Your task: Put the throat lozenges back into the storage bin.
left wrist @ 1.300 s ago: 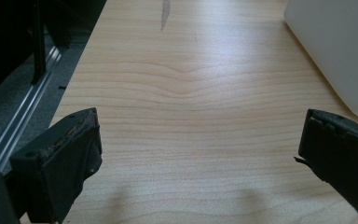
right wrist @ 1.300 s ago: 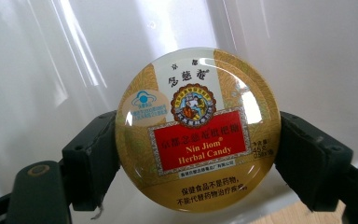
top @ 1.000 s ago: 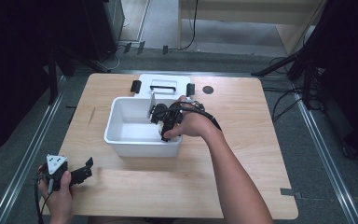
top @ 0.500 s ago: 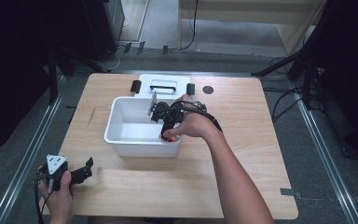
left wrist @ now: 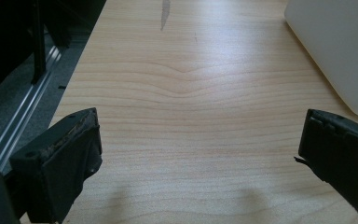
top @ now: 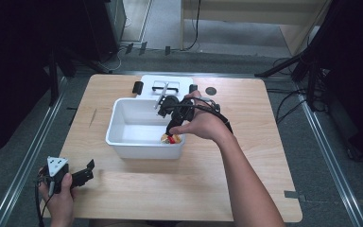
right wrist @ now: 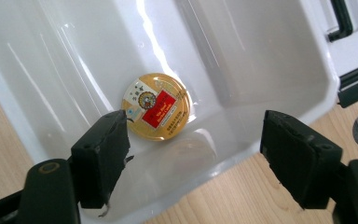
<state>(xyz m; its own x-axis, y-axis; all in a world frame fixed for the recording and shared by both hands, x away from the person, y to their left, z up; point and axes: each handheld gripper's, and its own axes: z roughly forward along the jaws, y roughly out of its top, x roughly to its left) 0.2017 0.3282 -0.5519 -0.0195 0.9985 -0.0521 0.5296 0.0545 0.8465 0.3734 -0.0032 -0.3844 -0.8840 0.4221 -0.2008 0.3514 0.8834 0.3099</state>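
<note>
The right gripper (top: 172, 124) hangs over the white tub (top: 123, 124), jaws spread wide, nothing between them; a round gold tin (right wrist: 156, 106) lies on the tub floor below. The left gripper (top: 84, 174) rests at the table's (top: 137, 184) near-left corner, jaws wide and empty

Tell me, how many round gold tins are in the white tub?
1. The round gold tin with a red label lies on the floor of the white tub, near its front right corner, below the right claw.
</note>
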